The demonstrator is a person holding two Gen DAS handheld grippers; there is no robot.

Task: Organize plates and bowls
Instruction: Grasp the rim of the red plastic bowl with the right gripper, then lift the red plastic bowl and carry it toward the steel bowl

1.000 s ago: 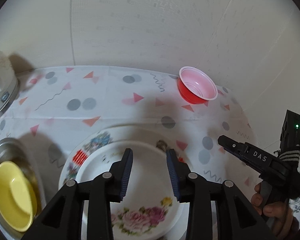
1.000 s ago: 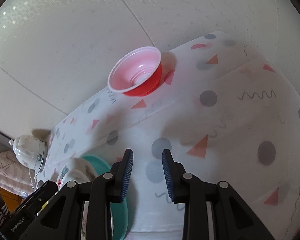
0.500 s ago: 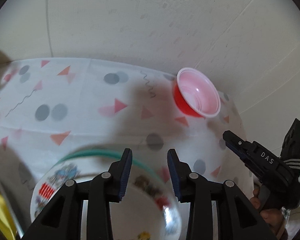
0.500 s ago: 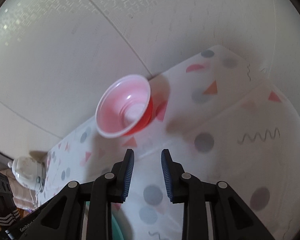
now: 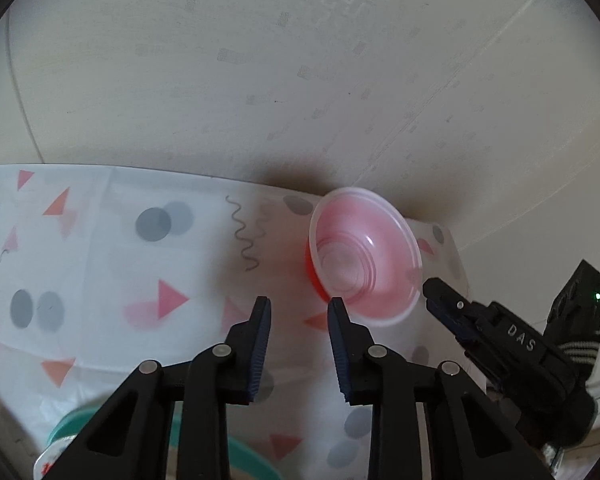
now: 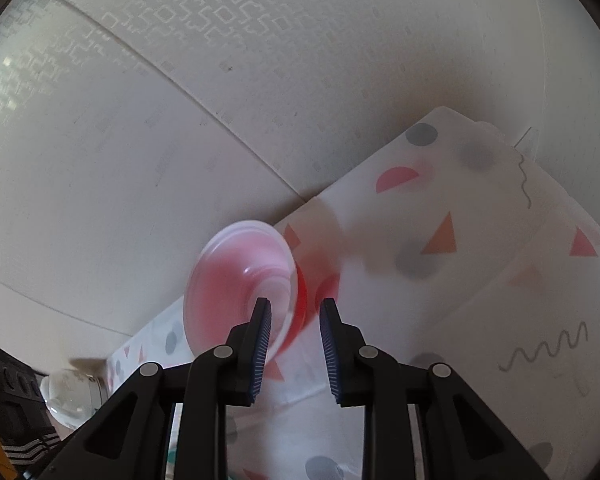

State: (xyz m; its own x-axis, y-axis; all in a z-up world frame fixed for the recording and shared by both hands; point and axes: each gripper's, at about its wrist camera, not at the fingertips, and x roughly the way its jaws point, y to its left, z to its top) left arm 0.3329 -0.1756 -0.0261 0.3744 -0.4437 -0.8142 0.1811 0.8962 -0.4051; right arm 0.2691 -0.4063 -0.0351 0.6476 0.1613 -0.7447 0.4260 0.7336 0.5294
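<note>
Right of centre in the left wrist view, the red bowl (image 5: 364, 260) now looms closer on the patterned cloth (image 5: 100, 280); both grippers, left (image 5: 299, 316) and right (image 6: 293, 316), have just been narrowing, jaws apart and empty, apparently approaching to grasp.

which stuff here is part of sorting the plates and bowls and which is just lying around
Part of the job:
- red bowl
- teal plate, at the lower edge
- left gripper, right gripper, both empty, jaws have just been closing

Just lying about:
- patterned tablecloth
- white kettle, blurred
</note>
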